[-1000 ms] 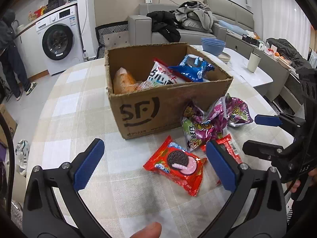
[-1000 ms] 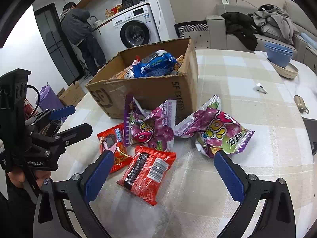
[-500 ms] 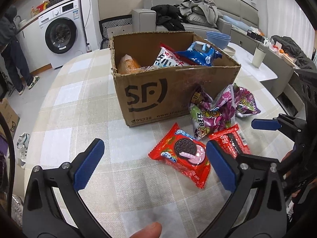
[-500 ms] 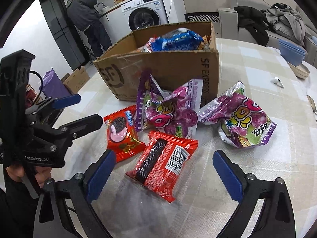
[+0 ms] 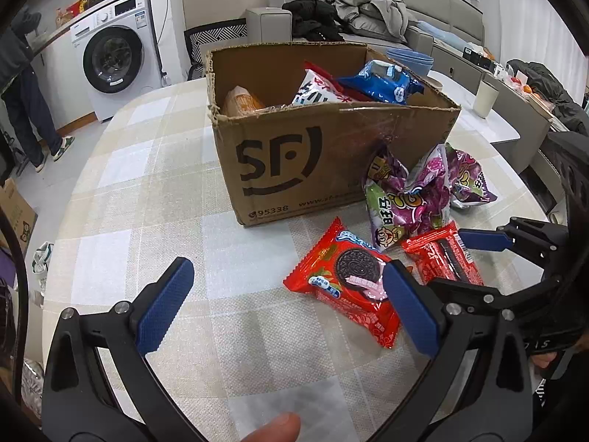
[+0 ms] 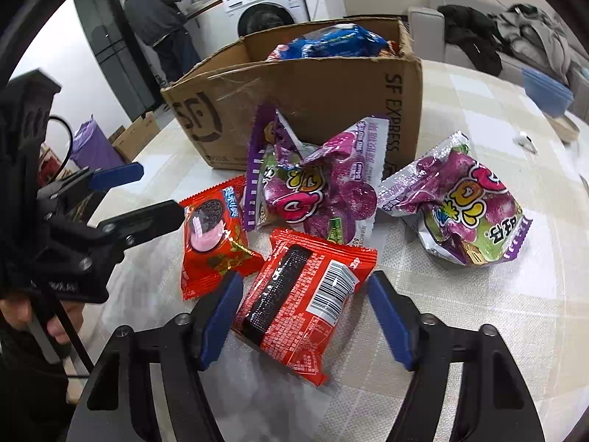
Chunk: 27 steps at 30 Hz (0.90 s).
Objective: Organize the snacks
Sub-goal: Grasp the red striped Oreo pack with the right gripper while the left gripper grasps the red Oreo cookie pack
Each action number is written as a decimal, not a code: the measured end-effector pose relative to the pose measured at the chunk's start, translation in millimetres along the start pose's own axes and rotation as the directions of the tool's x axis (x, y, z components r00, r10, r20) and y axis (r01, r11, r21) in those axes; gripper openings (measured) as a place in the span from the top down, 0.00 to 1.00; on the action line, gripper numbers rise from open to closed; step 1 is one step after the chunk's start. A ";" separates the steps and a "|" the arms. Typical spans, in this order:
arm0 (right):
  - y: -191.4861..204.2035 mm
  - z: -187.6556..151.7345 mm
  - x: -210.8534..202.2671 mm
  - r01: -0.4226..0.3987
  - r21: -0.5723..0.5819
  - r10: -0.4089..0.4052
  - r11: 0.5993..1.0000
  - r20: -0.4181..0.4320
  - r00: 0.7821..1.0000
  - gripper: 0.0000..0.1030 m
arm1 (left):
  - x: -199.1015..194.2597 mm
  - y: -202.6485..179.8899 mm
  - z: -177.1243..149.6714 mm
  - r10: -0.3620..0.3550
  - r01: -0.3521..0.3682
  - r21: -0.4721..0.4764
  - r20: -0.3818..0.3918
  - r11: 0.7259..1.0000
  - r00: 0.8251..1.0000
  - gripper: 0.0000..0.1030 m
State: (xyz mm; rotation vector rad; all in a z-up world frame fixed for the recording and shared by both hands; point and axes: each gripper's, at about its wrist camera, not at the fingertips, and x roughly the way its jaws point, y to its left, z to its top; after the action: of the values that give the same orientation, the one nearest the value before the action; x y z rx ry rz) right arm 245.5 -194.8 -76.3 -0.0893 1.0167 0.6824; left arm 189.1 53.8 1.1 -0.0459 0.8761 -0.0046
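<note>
An open cardboard box [image 5: 294, 169] [image 6: 313, 84] with several snack bags inside stands on the checked table. In front of it lie two purple candy bags [image 6: 316, 188] [image 6: 464, 206], a red Oreo pack [image 5: 349, 287] [image 6: 213, 235] and a red packet with a barcode [image 6: 302, 294] [image 5: 441, 258]. My right gripper [image 6: 305, 318] [image 5: 445, 261] straddles the barcode packet. Its jaws are closing, with the pads close beside the packet's edges and no clear squeeze showing. My left gripper [image 5: 287, 307] [image 6: 162, 188] is open low over the table, its right finger against the Oreo pack's near edge.
A white cup [image 5: 486, 99] and blue bowls [image 5: 408, 59] stand behind the box. A small white object [image 6: 524, 140] lies at the far right. Beyond the table are a washing machine [image 5: 110, 59], a sofa with clothes and a person [image 6: 154, 18].
Both grippers have come down and closer to the red packs. The right gripper's jaws have narrowed from wide open to just outside the barcode packet.
</note>
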 end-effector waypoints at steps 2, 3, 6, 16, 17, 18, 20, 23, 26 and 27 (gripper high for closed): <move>1.4 -3.9 1.0 -0.002 -0.011 0.002 1.000 -0.001 1.000 0.42 | 3.0 -1.8 -0.3 -0.005 0.005 0.004 -0.009 1.000 1.000 0.01; 2.2 -4.1 0.5 -0.013 -0.019 0.013 1.000 -0.003 1.000 0.45 | 4.0 -3.2 -0.6 -0.005 0.005 0.008 -0.014 1.000 1.000 0.01; 4.7 -10.3 -3.6 -0.019 -0.048 0.019 0.999 -0.005 1.000 0.52 | 7.3 -7.6 0.1 -0.006 0.007 0.026 -0.019 1.000 1.000 0.01; -6.3 -10.6 -21.8 -0.058 -0.034 0.059 0.998 0.038 0.998 0.54 | 14.7 -20.0 -1.5 -0.039 0.042 0.071 -0.048 0.997 0.998 0.01; -7.4 -9.3 -24.8 -0.060 -0.033 0.062 0.998 0.047 0.997 0.54 | 17.0 -22.3 -1.4 -0.055 0.060 0.084 -0.062 0.995 0.997 0.01; -8.4 -9.6 -28.2 -0.060 -0.032 0.062 0.998 0.055 0.997 0.54 | 18.9 -25.3 -1.8 -0.062 0.069 0.096 -0.072 0.993 0.995 0.01; -10.5 -9.0 -33.5 -0.064 -0.027 0.066 0.998 0.070 0.995 0.54 | 22.1 -30.9 -2.3 -0.060 0.071 0.131 -0.082 0.989 0.995 0.01; -14.3 -8.0 -37.5 -0.065 -0.016 0.066 0.998 0.083 0.994 0.54 | 29.7 -40.1 -1.3 -0.049 0.067 0.174 -0.103 0.982 0.994 0.01; -17.8 -7.7 -41.0 -0.066 -0.012 0.066 0.998 0.088 0.994 0.54 | 36.6 -46.7 -0.5 -0.045 0.069 0.200 -0.121 0.977 0.992 0.01; -19.6 -7.6 -43.0 -0.065 -0.011 0.065 0.998 0.088 0.994 0.54 | 39.0 -48.4 0.5 -0.039 0.064 0.209 -0.121 0.976 0.992 0.01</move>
State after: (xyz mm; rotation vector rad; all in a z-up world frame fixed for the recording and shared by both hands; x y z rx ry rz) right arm 236.2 -234.0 -50.4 -0.0330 0.9351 0.7438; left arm 215.1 4.6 -26.6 0.1328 0.9866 -0.1512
